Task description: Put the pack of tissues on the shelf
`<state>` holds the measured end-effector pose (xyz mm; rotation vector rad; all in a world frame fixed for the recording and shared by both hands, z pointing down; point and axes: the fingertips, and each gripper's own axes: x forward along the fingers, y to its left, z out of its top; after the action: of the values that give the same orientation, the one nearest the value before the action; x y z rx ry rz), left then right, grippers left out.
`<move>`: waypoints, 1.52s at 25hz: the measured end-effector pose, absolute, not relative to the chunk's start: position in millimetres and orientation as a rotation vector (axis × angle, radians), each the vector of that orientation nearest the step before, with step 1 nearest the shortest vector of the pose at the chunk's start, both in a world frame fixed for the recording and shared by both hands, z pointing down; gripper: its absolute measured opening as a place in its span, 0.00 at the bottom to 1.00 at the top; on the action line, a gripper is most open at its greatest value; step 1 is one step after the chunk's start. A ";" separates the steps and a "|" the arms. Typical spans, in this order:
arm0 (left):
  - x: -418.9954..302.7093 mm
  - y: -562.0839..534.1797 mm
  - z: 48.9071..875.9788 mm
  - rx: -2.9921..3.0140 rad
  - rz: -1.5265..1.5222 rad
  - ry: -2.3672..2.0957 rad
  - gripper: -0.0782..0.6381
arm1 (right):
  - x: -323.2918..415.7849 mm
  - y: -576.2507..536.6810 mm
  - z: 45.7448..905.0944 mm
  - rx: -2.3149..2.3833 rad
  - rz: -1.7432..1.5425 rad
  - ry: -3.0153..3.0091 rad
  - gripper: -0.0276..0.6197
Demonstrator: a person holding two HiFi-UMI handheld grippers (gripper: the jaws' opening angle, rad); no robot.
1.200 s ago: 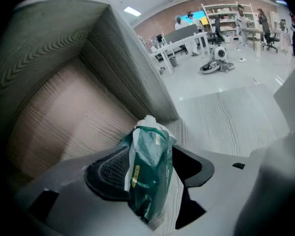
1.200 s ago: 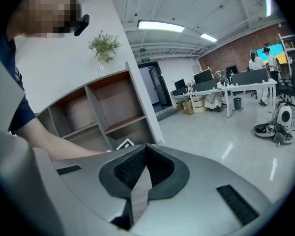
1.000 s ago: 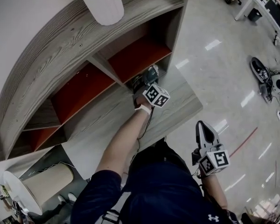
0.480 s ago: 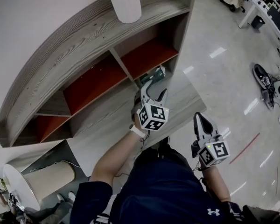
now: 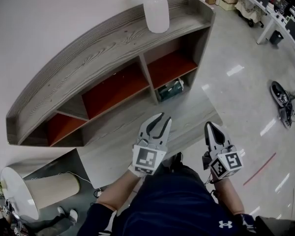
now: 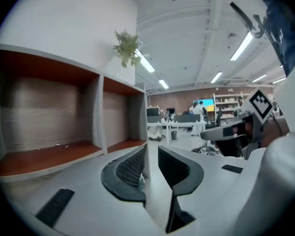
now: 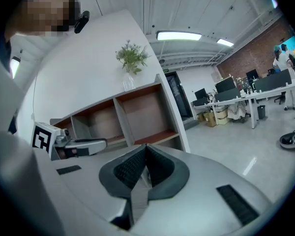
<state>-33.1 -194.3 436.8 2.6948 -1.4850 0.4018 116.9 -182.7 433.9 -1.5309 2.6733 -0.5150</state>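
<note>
Tissue pack [image 5: 169, 90] lies in the low right-hand compartment of the curved wooden shelf [image 5: 88, 48], tucked under the red-brown board, with its near end close to the compartment's front edge (the shadow there makes it hard to tell whether any of it overhangs). It is a small soft packet, teal-green with paler printing, lying on its side; being a slack wrapper full of tissue, it would probably dent rather than slide if nudged. The compartments further left show only their red-brown boards, and a white vase [image 5: 156, 14] with a sprig in it stands on the top board, above and a little left of the pack. The placing looks done, so the step in hand is the withdrawal. To do it well, bring both tools straight back from the shelf front, stay below the vase, and check that the pack sits fully inside. The left gripper [image 5: 161, 119] hangs well apart from the shelf, released, its jaws just closing to a narrow gap with nothing between them. The right gripper [image 5: 209, 127], beside it, is clenched on nothing, its tips meeting.
</note>
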 end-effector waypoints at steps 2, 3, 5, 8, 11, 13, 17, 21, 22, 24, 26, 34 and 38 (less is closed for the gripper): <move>-42.5 -183.3 409.7 2.711 0.287 -1.529 0.21 | 112.9 -182.2 425.0 -1.522 -0.490 2.666 0.06; -46.7 -180.3 397.0 2.722 0.229 -1.556 0.20 | 110.6 -183.0 420.9 -1.517 -0.477 2.663 0.06; -53.7 -173.2 379.0 2.728 0.121 -1.596 0.19 | 105.2 -182.1 414.4 -1.505 -0.456 2.663 0.06; -63.1 -159.0 372.3 2.686 0.061 -1.608 0.19 | 96.8 -175.9 407.7 -1.484 -0.433 2.677 0.06; -71.2 -150.1 378.9 2.652 0.075 -1.603 0.19 | 86.8 -170.9 400.3 -1.462 -0.396 2.702 0.06; -75.5 -144.6 384.1 2.629 0.079 -1.599 0.19 | 82.0 -165.6 395.2 -1.457 -0.375 2.714 0.06; -81.2 -141.3 380.5 2.617 0.043 -1.604 0.18 | 78.5 -159.6 384.7 -1.460 -0.330 2.712 0.06; -76.3 -137.2 379.5 2.654 0.062 -1.575 0.18 | 81.6 -154.1 379.2 -1.491 -0.283 2.707 0.06; -74.5 -136.1 379.9 2.662 0.064 -1.568 0.18 | 82.3 -152.6 378.1 -1.492 -0.277 2.703 0.06; -71.6 -133.5 383.3 2.668 0.091 -1.546 0.18 | 82.1 -148.5 376.5 -1.482 -0.266 2.692 0.06; -68.9 -132.5 386.3 2.670 0.109 -1.527 0.18 | 82.2 -145.0 375.2 -1.471 -0.254 2.685 0.06; -58.0 -126.5 389.3 2.690 0.140 -1.484 0.18 | 91.7 -138.3 373.5 -1.497 -0.248 2.655 0.06; -57.4 -126.3 391.6 2.691 0.145 -1.476 0.18 | 89.5 -137.6 375.1 -1.490 -0.249 2.658 0.06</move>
<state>-57.4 -126.3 391.6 2.6912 -1.4763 0.1449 89.5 -137.6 375.1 -1.4899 2.6584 -0.2488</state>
